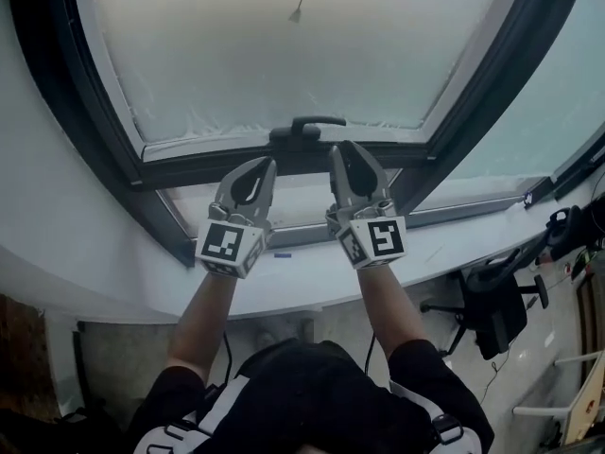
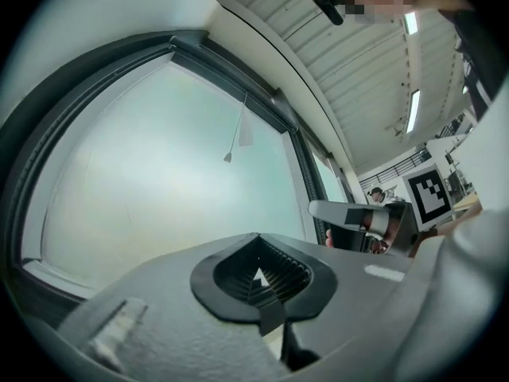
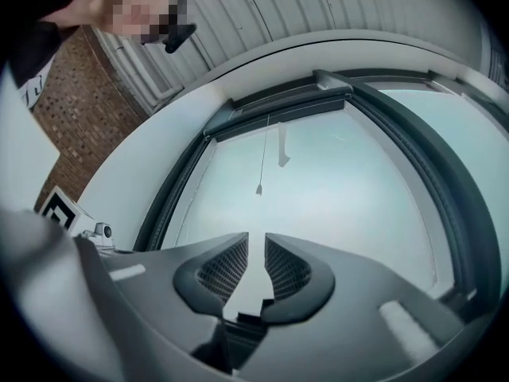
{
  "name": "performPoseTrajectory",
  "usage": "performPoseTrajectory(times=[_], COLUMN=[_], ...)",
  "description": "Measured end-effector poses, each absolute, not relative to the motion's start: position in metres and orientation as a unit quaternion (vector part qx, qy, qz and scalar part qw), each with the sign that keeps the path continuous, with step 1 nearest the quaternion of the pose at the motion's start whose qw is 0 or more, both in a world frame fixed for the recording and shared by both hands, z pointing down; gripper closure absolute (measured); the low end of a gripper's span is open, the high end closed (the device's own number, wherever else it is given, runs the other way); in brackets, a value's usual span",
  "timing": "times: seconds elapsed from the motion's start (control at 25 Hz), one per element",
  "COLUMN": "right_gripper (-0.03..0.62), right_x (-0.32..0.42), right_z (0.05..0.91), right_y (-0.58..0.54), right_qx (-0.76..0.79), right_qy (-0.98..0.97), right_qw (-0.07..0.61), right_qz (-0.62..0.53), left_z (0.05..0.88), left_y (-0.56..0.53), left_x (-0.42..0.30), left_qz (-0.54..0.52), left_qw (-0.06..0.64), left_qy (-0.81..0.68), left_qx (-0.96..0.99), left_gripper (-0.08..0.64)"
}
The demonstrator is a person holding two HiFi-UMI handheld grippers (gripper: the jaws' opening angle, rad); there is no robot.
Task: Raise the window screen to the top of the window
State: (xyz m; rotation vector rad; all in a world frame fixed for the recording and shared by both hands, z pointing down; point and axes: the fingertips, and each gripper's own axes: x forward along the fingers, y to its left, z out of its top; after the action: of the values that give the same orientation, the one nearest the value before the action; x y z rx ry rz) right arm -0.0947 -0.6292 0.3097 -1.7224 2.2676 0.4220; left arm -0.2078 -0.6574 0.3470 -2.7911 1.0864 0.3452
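Note:
A pale, translucent window screen [image 1: 284,55] fills the dark-framed window [image 1: 113,130]. Its bottom bar [image 1: 208,146] runs across just above my grippers, with a dark handle [image 1: 304,129] at its middle. The left gripper [image 1: 267,165] points up at the bar a little left of the handle; its jaws are shut with nothing between them [image 2: 258,249]. The right gripper [image 1: 342,149] has its tips just right of the handle and under it. Its jaws stand a narrow gap apart and hold nothing [image 3: 256,241]. I cannot tell whether either gripper touches the bar.
A thin pull cord [image 1: 298,9] hangs in front of the screen's upper part. A white sill [image 1: 104,263] curves below the window. A black office chair [image 1: 496,310] stands on the floor at the right. A second window pane [image 1: 558,102] adjoins on the right.

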Motion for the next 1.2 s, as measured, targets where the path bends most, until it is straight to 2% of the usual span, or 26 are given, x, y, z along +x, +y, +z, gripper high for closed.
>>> performPoseTrajectory(times=[0.4, 0.72, 1.2], right_gripper=[0.586, 0.588, 0.589], right_x=[-0.034, -0.011, 0.04], right_z=[0.397, 0.421, 0.468], right_y=[-0.539, -0.477, -0.369], right_qx=[-0.63, -0.599, -0.561], right_qy=[0.767, 0.793, 0.824], right_qw=[0.1, 0.101, 0.08], right_qz=[0.073, 0.048, -0.011], left_z=[0.402, 0.406, 0.446], left_y=[-0.604, -0.542, -0.416], left_x=[-0.213, -0.212, -0.202], left_qz=[0.124, 0.112, 0.09], left_qw=[0.022, 0.038, 0.01], left_qy=[0.341, 0.379, 0.44], left_qx=[-0.932, -0.918, -0.893], left_gripper=[0.558, 0.558, 0.558])
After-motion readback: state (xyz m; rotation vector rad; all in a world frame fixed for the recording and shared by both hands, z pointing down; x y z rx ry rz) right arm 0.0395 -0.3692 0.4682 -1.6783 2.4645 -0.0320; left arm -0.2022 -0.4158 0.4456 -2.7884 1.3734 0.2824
